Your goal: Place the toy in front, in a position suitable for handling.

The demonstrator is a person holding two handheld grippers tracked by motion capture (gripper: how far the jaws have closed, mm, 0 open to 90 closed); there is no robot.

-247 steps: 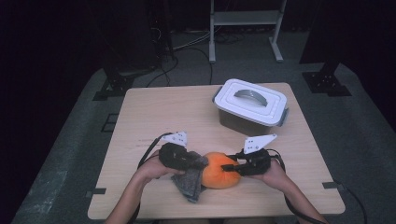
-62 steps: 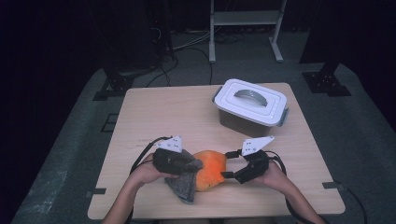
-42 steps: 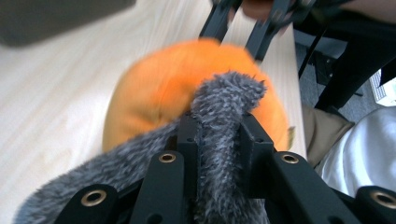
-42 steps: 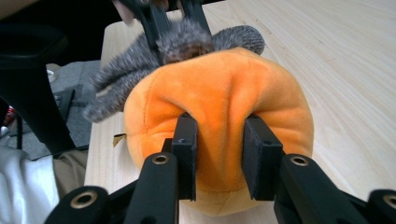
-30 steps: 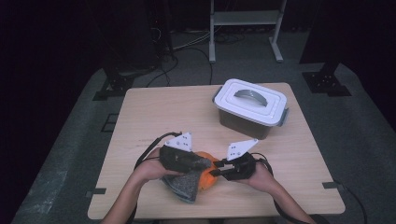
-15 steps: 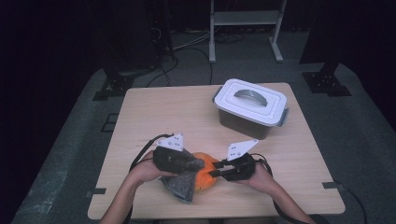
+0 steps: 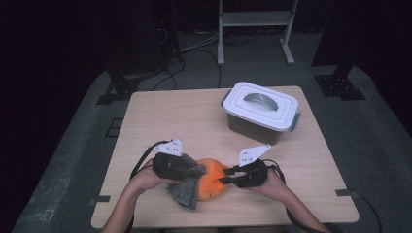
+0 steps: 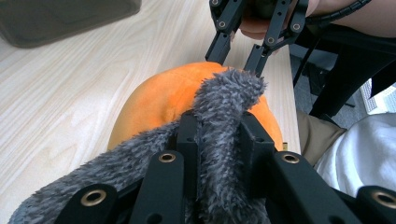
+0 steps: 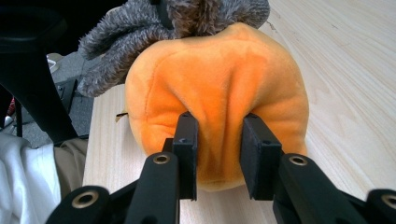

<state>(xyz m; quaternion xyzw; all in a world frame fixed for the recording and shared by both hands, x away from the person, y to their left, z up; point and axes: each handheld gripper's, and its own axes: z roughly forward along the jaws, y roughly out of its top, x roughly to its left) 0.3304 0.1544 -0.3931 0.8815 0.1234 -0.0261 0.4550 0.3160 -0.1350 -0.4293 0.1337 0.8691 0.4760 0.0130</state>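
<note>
While the orange plush ball (image 7: 212, 178) sits low at centre frame on the wooden table (image 7: 194, 121), the right gripper (image 7: 228, 178) pinches its orange side, the left gripper (image 7: 197, 171) clamps its grey fuzzy cloth (image 7: 187, 194), and a lidded white box (image 7: 262, 111) stands upper right.

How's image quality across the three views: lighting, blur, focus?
High view: table evenly lit, surroundings nearly black, picture soft. Left gripper view: grey fur sharp between the jaws, orange plush clear, far corner blurred. Right gripper view: the orange plush is crisp, its pinch creases shaded, wood grain sharp, no glare.
</note>
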